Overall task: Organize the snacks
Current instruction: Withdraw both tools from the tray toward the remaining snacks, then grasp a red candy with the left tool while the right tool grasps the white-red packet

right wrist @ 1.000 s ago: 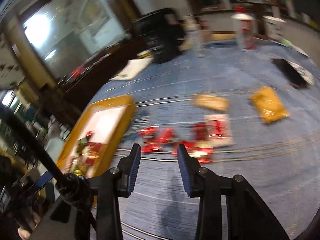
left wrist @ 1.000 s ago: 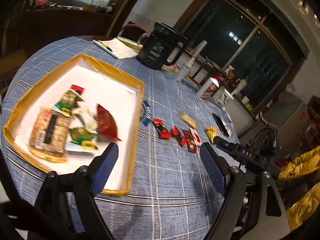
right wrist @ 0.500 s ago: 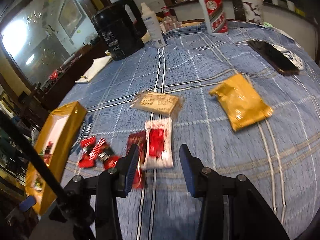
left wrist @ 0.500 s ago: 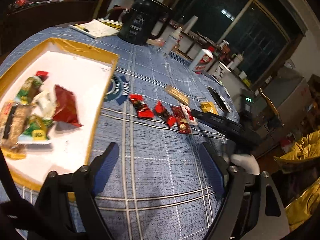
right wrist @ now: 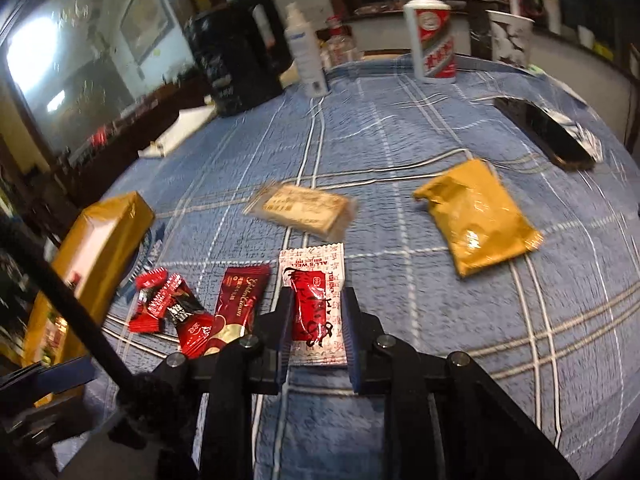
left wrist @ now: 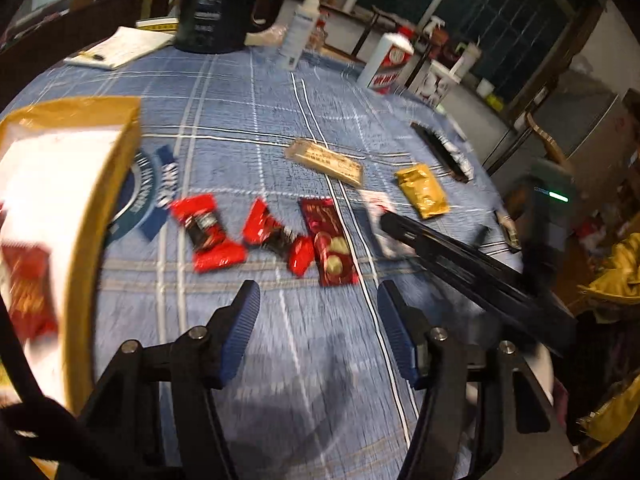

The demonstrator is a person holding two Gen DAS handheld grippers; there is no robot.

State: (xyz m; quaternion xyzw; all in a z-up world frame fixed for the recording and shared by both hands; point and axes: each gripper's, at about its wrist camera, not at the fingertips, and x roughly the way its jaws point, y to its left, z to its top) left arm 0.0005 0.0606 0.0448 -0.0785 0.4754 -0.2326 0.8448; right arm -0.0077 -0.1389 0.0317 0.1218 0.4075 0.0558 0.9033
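Note:
Snack packets lie in a row on the blue checked tablecloth: two red candies [left wrist: 208, 232] [left wrist: 276, 236], a dark red chocolate packet [left wrist: 330, 242], a white-and-red packet [right wrist: 316, 300], a beige cracker pack [right wrist: 304, 210] and a gold packet [right wrist: 478, 216]. My right gripper [right wrist: 316, 320] is low over the table, open, its jaws either side of the white-and-red packet. My left gripper [left wrist: 318, 328] is open and empty, just short of the dark red packet. The yellow-rimmed tray [left wrist: 104, 184] with snacks lies to the left.
A black kettle [right wrist: 240, 52], a white spray bottle [right wrist: 306, 52], a red-and-white bottle [right wrist: 434, 36] and a paper cup [right wrist: 510, 36] stand at the far edge. A black phone [right wrist: 544, 132] lies at the right. A notepad [left wrist: 120, 46] lies far left.
My right gripper has moved forward and down until its jaws straddle the white-and-red packet. My left gripper has swung right, away from the tray, toward the packets, and its jaws have narrowed.

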